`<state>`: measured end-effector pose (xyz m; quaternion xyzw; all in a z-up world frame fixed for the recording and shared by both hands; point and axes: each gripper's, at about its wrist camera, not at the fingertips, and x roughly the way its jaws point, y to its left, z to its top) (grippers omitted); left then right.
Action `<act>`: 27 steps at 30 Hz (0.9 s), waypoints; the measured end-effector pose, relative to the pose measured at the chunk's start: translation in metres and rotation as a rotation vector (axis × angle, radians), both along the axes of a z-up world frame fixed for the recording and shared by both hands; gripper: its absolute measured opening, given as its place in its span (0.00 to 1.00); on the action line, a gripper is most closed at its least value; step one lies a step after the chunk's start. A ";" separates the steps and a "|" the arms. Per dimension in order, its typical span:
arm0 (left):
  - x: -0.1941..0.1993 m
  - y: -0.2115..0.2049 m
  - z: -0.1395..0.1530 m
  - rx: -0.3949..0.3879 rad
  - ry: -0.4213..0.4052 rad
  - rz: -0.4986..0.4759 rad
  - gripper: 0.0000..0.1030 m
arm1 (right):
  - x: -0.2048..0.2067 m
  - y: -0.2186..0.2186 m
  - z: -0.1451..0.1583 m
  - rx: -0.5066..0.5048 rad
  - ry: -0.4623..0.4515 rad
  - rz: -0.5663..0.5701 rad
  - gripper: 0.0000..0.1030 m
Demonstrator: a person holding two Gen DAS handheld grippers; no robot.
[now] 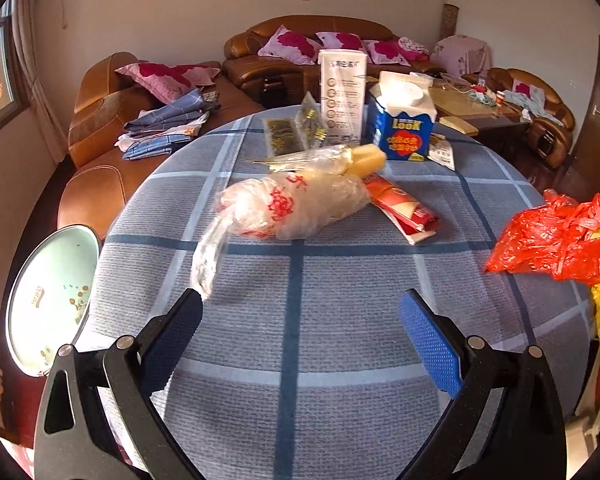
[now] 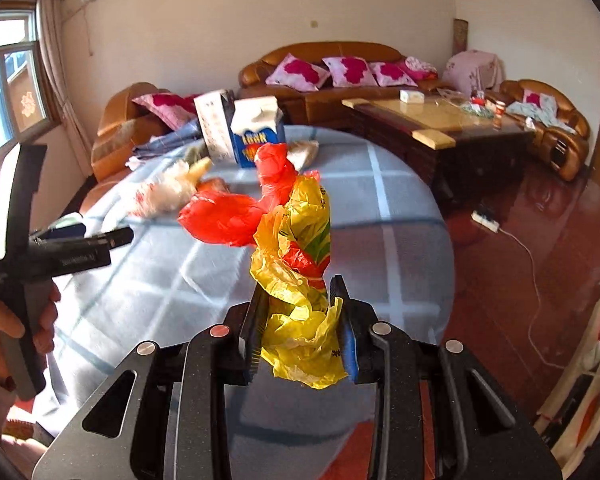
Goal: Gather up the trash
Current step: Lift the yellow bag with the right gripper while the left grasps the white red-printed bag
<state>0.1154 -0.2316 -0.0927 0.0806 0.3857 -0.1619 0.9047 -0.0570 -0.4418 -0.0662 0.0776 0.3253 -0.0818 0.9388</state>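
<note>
Crumpled yellow and red plastic bags (image 2: 300, 280) are clamped in the right gripper (image 2: 302, 332); the clear red-printed plastic bag (image 1: 288, 208) mid-tabletop (image 1: 340, 312) is judged next for the wide-open, empty left gripper (image 1: 300, 320).

Daylight comes from the window (image 2: 8, 92) far left of the tongs and fills the room brightly and warmly. It glares off the bin lid (image 1: 48, 300) left of the left tongs (image 1: 300, 320) and sheens the floor (image 2: 540, 240) right of the right tongs (image 2: 300, 320). Soft shadows lie on the counter (image 1: 300, 280) under the tongs. The clear bag (image 1: 284, 208) and the red bag (image 2: 228, 220) ahead are smeared by motion blur. Both fisheye views bow straight lines and go black at the corners.
</note>
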 end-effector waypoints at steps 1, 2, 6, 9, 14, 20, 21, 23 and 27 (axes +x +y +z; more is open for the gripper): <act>0.005 0.005 0.001 -0.003 -0.002 0.013 0.93 | 0.006 0.003 0.005 -0.010 -0.008 0.011 0.31; 0.009 0.009 0.002 -0.004 -0.006 0.025 0.93 | 0.013 0.007 0.010 -0.022 -0.020 0.024 0.31; 0.026 0.021 0.003 0.002 -0.012 0.057 0.93 | 0.036 0.014 0.028 -0.039 -0.059 0.054 0.31; 0.038 0.025 0.000 0.011 -0.006 0.065 0.93 | 0.055 0.014 0.036 -0.024 -0.071 0.056 0.31; 0.058 0.024 -0.002 0.012 -0.005 0.051 0.93 | 0.082 0.010 0.040 0.020 -0.075 0.048 0.31; 0.079 0.013 -0.009 0.007 0.010 -0.003 0.93 | 0.100 0.002 0.042 0.060 -0.073 0.008 0.31; 0.083 0.011 -0.010 0.003 0.017 -0.013 0.93 | 0.101 0.001 0.041 0.063 -0.071 0.004 0.31; 0.090 0.007 -0.016 -0.004 0.033 -0.029 0.93 | 0.101 0.001 0.039 0.066 -0.066 -0.001 0.31; 0.101 0.001 -0.028 -0.031 0.107 -0.057 0.68 | 0.098 0.001 0.032 0.073 -0.047 -0.013 0.31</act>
